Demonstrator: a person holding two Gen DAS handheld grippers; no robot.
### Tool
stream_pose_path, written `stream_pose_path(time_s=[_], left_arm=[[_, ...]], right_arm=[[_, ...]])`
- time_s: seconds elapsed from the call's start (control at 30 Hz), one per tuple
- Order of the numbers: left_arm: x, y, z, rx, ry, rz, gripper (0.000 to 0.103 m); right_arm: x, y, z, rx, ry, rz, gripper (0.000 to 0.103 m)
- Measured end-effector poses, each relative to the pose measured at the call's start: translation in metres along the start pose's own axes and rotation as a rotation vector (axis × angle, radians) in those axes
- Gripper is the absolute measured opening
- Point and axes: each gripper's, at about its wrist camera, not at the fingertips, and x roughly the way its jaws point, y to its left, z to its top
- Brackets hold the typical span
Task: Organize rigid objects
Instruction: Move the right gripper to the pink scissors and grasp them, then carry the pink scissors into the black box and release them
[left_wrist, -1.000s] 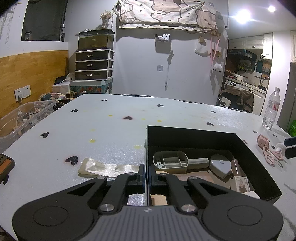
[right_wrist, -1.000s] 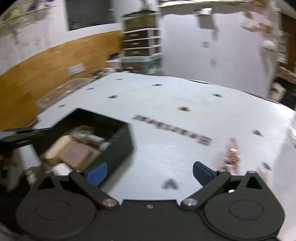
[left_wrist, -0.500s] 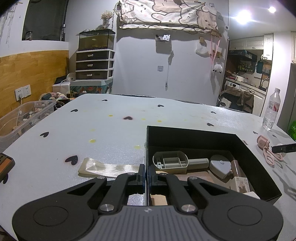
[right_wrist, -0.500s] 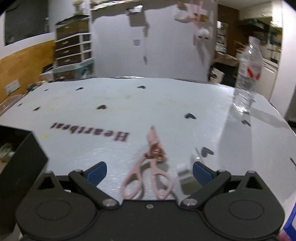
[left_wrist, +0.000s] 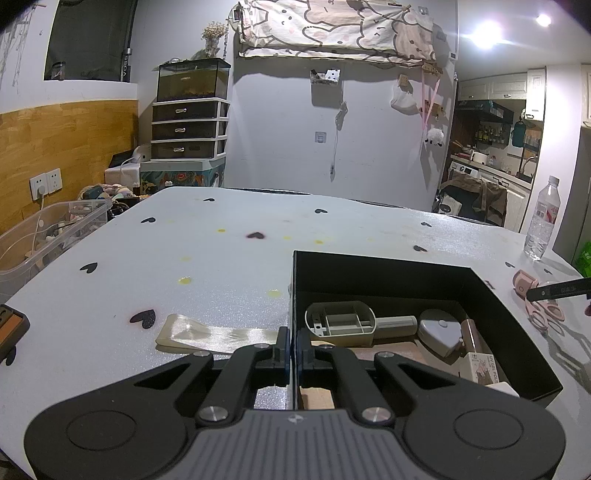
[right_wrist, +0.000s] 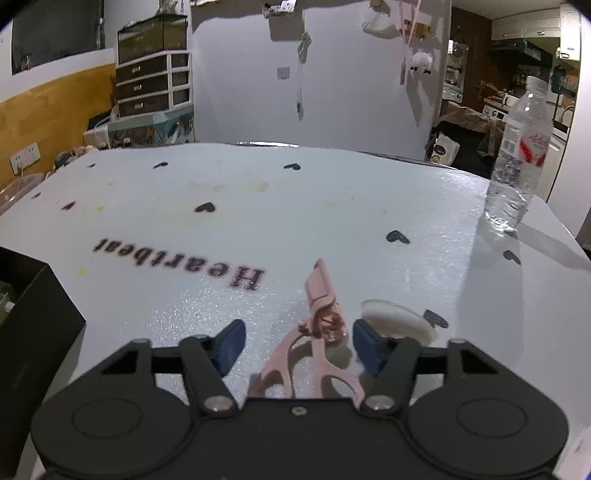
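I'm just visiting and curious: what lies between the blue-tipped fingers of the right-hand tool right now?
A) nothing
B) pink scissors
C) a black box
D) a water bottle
B: the pink scissors lie on the table between the right gripper's open fingers, not yet pinched.

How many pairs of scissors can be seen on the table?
1. The pink scissors lie on the white table, right of the black box, between the right gripper fingers. None shows elsewhere.
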Motion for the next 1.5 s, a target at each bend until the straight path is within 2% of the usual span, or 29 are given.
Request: stream_pose_path(time_s=[0.13, 0.3, 0.37, 0.53, 0.67, 0.77, 1.1, 1.2, 1.33, 1.5], left_arm=[[0.000, 0.000, 0.000, 0.000, 0.000, 0.000, 0.003], [0.000, 0.000, 0.000, -0.001, 0.000, -0.001, 0.003], [0.000, 0.000, 0.000, 0.001, 0.000, 0.000, 0.003], [0.000, 0.000, 0.000, -0.001, -0.001, 0.000, 0.003], [0.000, 0.000, 0.000, -0.001, 0.000, 0.000, 0.003], [0.000, 0.000, 0.000, 0.000, 0.000, 0.000, 0.003], [0.000, 0.002, 0.000, -0.002, -0.001, 0.001, 0.003], [0.000, 0.002, 0.000, -0.003, -0.001, 0.000, 0.003], [0.000, 0.002, 0.000, -0.003, -0.001, -0.001, 0.003], [0.000, 0.001, 0.000, -0.005, -0.001, -0.001, 0.003]], right_arm=[[0.015, 0.004, 0.003, -0.011, 0.039, -0.019, 0.056], [0.028, -0.005, 0.003, 0.020, 0.046, -0.036, 0.043], [0.028, -0.008, 0.004, 0.030, 0.040, -0.035, 0.033], [0.020, -0.005, 0.006, 0.030, 0.024, -0.025, 0.030], [0.006, 0.005, 0.010, 0.016, -0.002, 0.021, 0.030], [-0.012, 0.019, 0.014, -0.008, -0.032, 0.084, 0.030], [-0.078, 0.092, 0.038, -0.106, -0.131, 0.413, 0.030], [-0.083, 0.114, 0.043, -0.112, -0.108, 0.498, 0.030], [-0.080, 0.141, 0.045, -0.090, -0.034, 0.583, 0.030], [-0.071, 0.170, 0.042, -0.110, 0.037, 0.647, 0.030]])
